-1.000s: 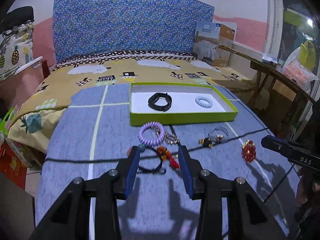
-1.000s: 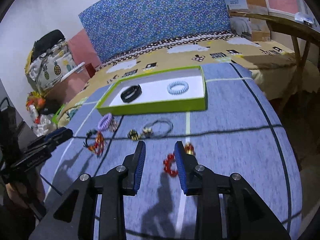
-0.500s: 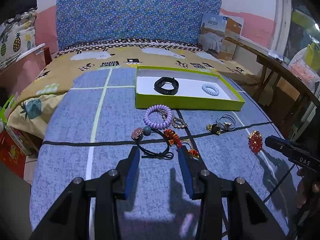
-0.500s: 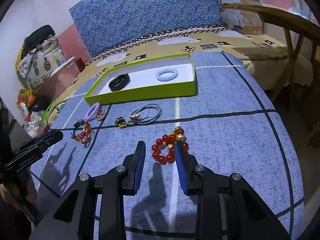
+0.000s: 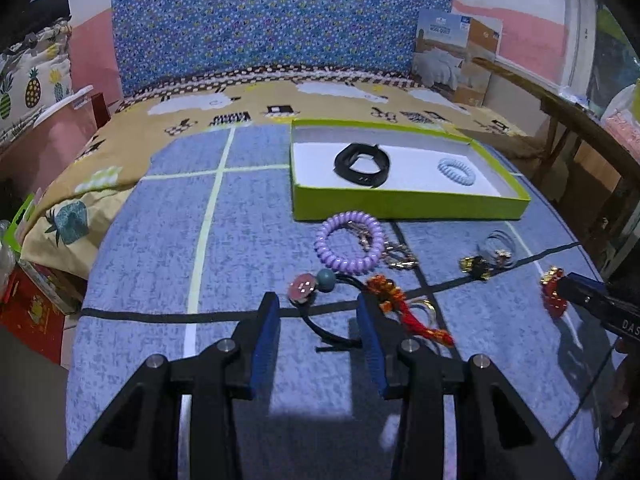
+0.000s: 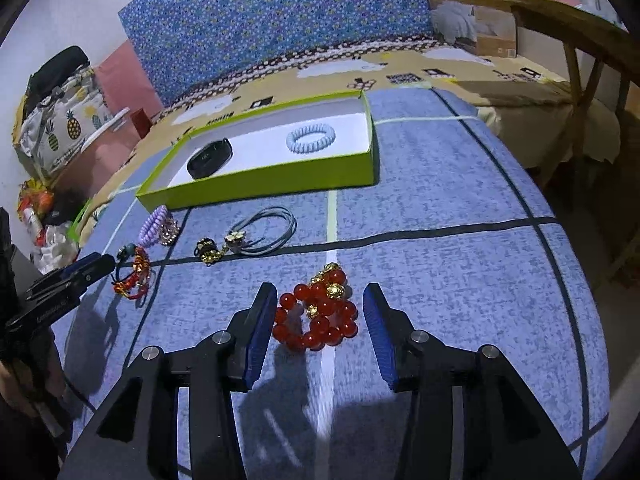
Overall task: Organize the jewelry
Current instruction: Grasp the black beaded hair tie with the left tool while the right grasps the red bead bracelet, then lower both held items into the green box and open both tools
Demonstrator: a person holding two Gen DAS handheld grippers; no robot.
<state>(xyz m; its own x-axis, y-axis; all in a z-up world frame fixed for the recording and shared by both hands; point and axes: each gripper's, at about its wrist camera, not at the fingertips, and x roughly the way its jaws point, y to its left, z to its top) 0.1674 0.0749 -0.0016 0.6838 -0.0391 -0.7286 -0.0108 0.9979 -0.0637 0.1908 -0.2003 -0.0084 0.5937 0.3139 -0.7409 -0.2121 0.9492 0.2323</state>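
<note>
The red bead bracelet [image 6: 320, 316] with gold beads lies on the blue cloth between the fingers of my right gripper [image 6: 319, 300]. Its jaws are opening wide and the pads stand clear of the beads. My left gripper [image 5: 318, 304] is open, low over a black cord hair tie [image 5: 304, 292] with a pink charm and a teal bead. A red-and-gold knotted bracelet [image 5: 400, 304] lies just right of its right finger. Behind it lies a purple spiral tie [image 5: 349, 241]. The green box [image 5: 400, 204] holds a black band [image 5: 362, 164] and a pale blue spiral tie [image 5: 456, 170].
Grey hair ties with gold charms [image 6: 256, 236] lie between the two grippers, in front of the box. The cloth-covered table drops off at the right edge [image 6: 576, 264]. Beyond it stand a wooden frame [image 6: 576, 40] and a bed with a blue patterned headboard [image 5: 260, 24].
Both grippers have sunk closer to the cloth. The right jaws have spread wider around the red beads. The left gripper has come up to the black cord tie.
</note>
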